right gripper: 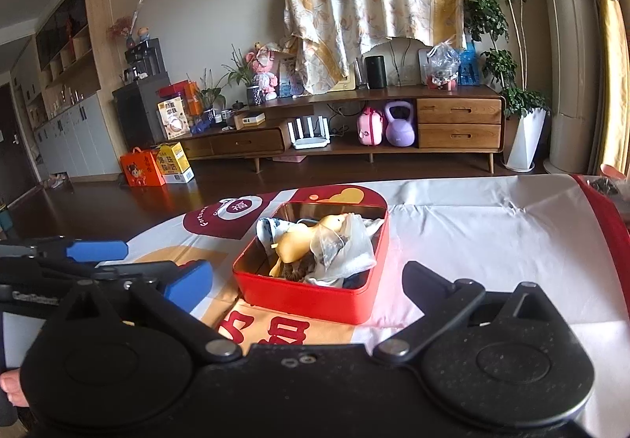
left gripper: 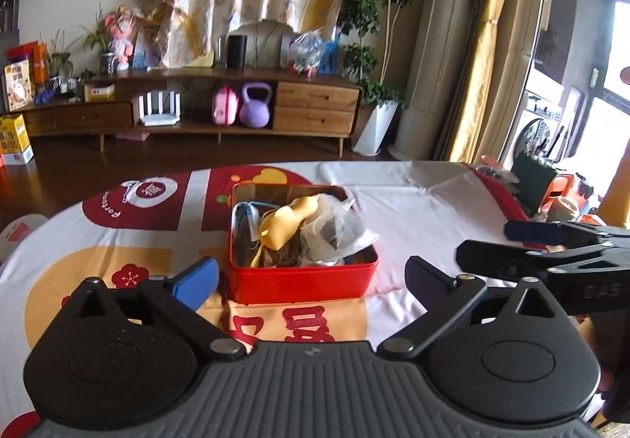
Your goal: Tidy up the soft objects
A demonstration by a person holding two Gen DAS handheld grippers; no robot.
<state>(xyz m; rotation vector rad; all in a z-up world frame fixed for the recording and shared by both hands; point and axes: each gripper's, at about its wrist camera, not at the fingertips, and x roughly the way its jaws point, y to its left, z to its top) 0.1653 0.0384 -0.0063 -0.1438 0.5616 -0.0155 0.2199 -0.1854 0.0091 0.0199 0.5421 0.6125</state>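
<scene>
Soft objects in red tin, tablecloth

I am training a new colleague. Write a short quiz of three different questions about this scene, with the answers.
1. True or false: the red tin on the tablecloth is empty.
2. Which is right for the left gripper and right gripper? A: both shut on cloth. B: both open, holding nothing. C: one open, one shut.
3. Fill in: the yellow soft item lies ____ the tin.

Key
1. False: it holds soft things, among them a clear plastic bag.
2. B.
3. Inside.
</scene>
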